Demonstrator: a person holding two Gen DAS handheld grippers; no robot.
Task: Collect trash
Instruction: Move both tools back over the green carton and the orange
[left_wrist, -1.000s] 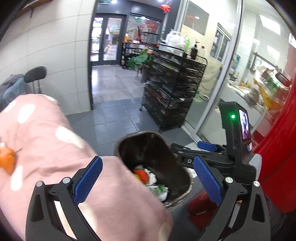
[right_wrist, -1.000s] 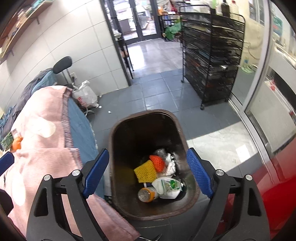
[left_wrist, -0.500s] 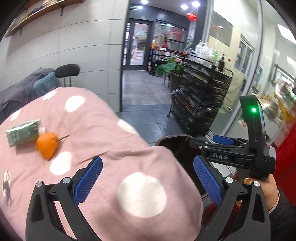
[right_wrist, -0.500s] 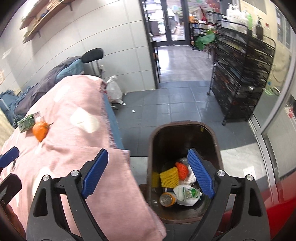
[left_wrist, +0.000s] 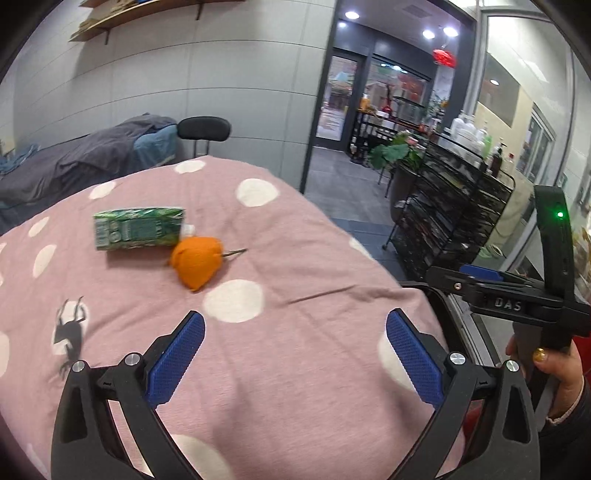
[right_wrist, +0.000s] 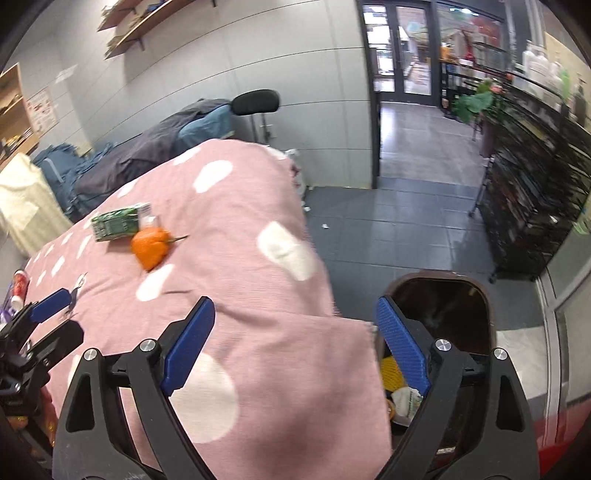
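Observation:
A green carton lies on the pink spotted cloth, with an orange crumpled piece of trash touching its right end. My left gripper hovers open over the cloth, short of both items, nothing between its blue pads. My right gripper is open and empty, straddling the cloth's right edge and the brown bin. Trash lies in the bin, a yellow piece among it. The right gripper also shows at the right of the left wrist view.
A black wire rack stands right of the bin on the grey tiled floor. A dark-covered bed and a black headrest lie behind the cloth. A small red-and-white bottle sits at the cloth's left edge. A hand holds the right gripper.
Both views swung left, away from the bin and over the pink cloth. The carton and orange piece came into fuller view, nearer the centre. Both grippers stayed open and empty.

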